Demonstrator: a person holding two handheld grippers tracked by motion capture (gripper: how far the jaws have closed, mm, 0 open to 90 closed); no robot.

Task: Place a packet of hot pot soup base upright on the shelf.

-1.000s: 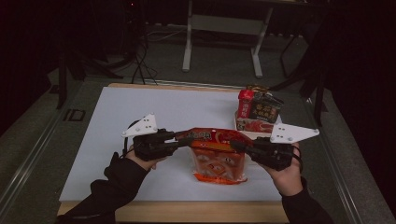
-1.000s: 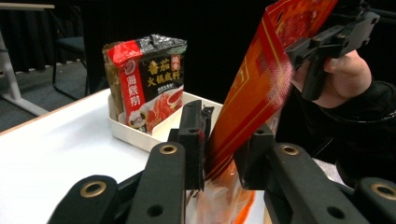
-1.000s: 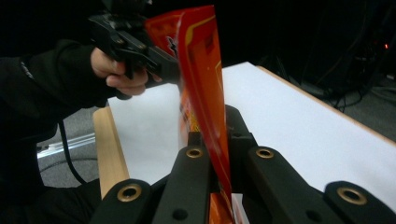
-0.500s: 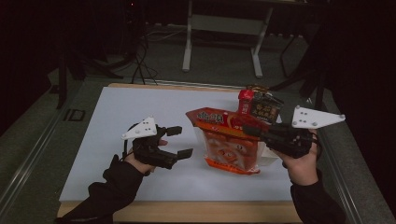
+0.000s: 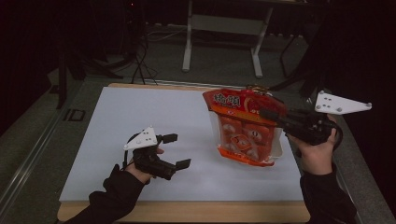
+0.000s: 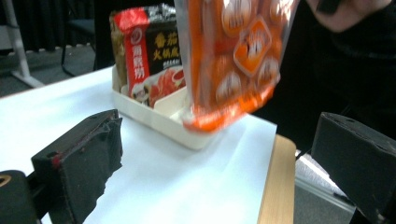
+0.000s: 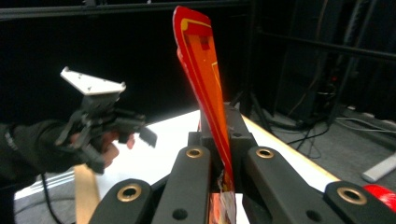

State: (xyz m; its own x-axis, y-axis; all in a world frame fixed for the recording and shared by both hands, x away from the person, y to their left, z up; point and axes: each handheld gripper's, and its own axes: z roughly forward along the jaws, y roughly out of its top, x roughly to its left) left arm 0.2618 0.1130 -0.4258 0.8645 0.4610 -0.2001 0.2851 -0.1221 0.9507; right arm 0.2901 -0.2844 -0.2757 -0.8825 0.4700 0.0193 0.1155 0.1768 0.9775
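Orange snack bag [image 5: 243, 128]: pinched in my right gripper [image 5: 273, 115] fingers, left gripper [image 5: 176, 150] fingers just spread, empty; I judged lowering upright into white tray [image 6: 161, 116] best.

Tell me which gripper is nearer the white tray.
Right. The right gripper, shut on the orange snack bag, hangs just in front of the white tray; the left gripper stands open, far across the table.

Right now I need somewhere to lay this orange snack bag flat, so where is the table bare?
The white table top is bare across its left and middle, from the far edge down to the open left gripper. It is crowded at the right: the orange snack bag hangs from the right gripper above the white tray holding a red-and-black packet.
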